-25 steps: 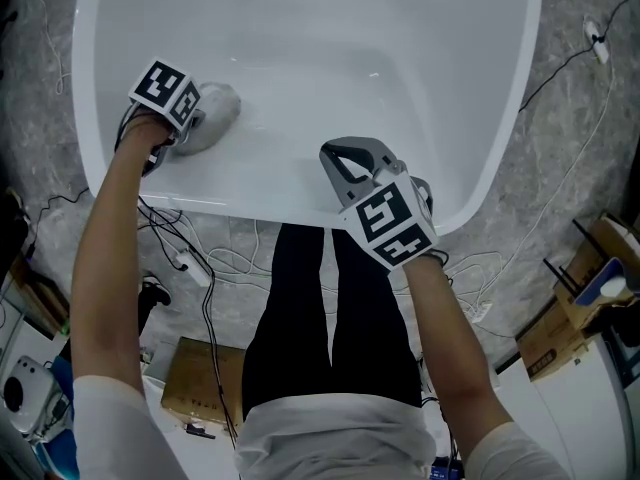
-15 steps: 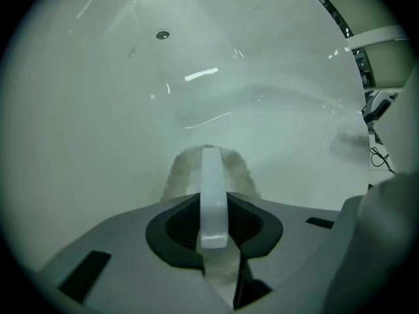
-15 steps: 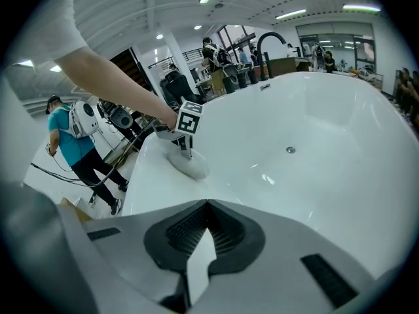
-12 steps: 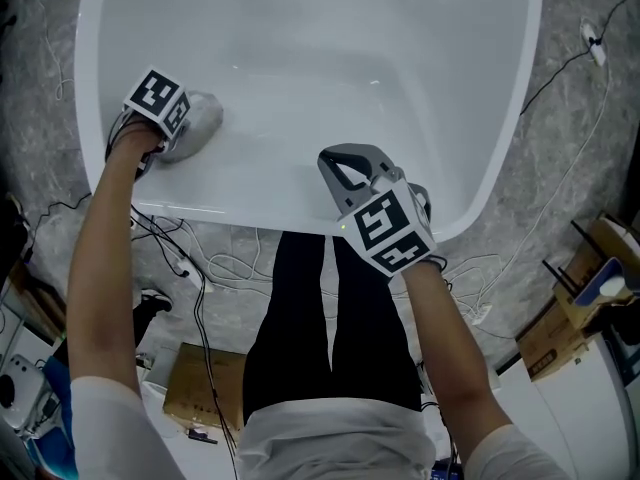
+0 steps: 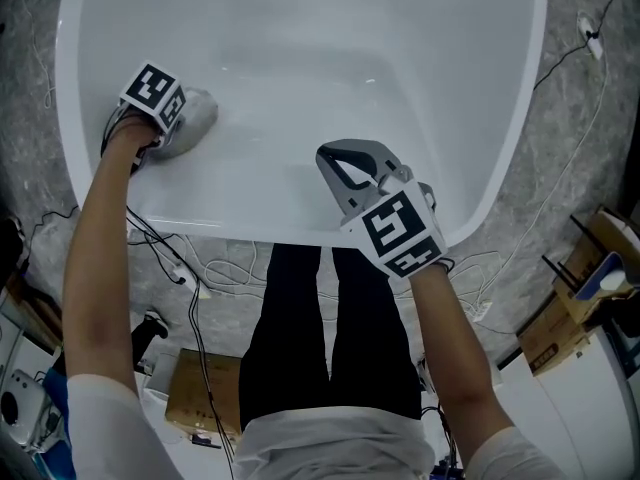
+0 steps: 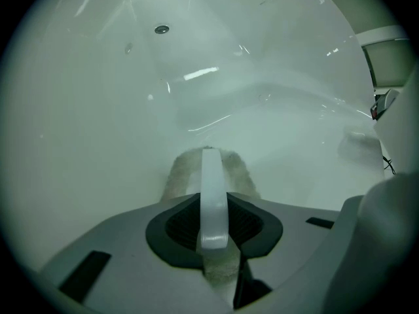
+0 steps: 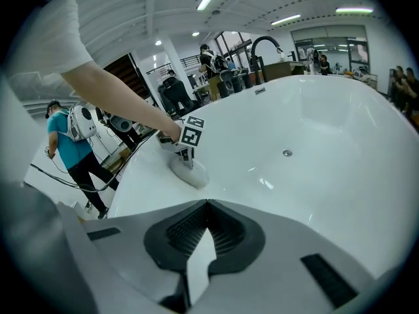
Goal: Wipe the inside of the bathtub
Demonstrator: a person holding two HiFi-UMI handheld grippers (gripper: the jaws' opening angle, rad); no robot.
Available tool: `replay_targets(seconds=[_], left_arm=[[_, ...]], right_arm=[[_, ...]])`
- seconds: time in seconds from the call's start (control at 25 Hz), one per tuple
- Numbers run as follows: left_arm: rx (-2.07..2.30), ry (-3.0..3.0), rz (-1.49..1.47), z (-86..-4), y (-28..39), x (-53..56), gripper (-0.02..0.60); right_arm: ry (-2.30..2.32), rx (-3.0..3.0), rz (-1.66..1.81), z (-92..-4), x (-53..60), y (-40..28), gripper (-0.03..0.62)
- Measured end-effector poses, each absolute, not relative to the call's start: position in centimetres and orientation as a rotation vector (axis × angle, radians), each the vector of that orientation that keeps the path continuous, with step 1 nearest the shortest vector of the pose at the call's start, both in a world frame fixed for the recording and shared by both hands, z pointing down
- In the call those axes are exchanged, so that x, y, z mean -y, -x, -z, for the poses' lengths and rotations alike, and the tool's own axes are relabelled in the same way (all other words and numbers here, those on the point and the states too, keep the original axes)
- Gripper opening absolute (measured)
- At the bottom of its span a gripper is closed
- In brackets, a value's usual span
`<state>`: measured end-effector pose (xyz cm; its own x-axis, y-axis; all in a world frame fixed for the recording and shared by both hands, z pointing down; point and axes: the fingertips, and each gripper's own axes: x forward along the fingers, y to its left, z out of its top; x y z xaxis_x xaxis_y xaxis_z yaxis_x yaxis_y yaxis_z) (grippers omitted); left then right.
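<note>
Head view and both gripper views: wiping the inside of a bathtub (image 5: 400, 28).

The left gripper (image 6: 209, 154) has its jaws clamped together on a grey cloth (image 5: 197, 116), which bulges out on both sides of them. The cloth is pressed flat against the tub's inner left wall, just below the rim, probably so that a broad face of fabric, not the hard jaw tips, meets the enamel.

The right gripper (image 5: 340, 163) has its jaws together with nothing between them. It sits over the near inner wall, pointing into the basin. It appears parked clear of the wiping path, taking no part in the stroke; whether it touches the tub cannot be told.

The left arm reaches forward almost straight, wrist turned down toward the wall. The right arm is bent at the elbow and held close to the body.

The drain (image 7: 287, 153) lies well apart from the cloth, so much of the tub floor probably remains to be covered.
</note>
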<state>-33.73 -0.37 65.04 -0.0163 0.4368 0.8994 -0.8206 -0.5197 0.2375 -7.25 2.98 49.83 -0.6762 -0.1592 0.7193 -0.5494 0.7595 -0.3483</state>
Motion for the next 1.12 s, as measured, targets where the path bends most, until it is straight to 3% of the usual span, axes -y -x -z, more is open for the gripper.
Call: replay_targets(seconds=[1.12], left_arm=[[0.423,-1.355,-1.717,-70.9,29.4,2.8,0.097]], right_arm=[[-0.579,2.309,-0.709,-50.0,-1.7,3.9,0.02]])
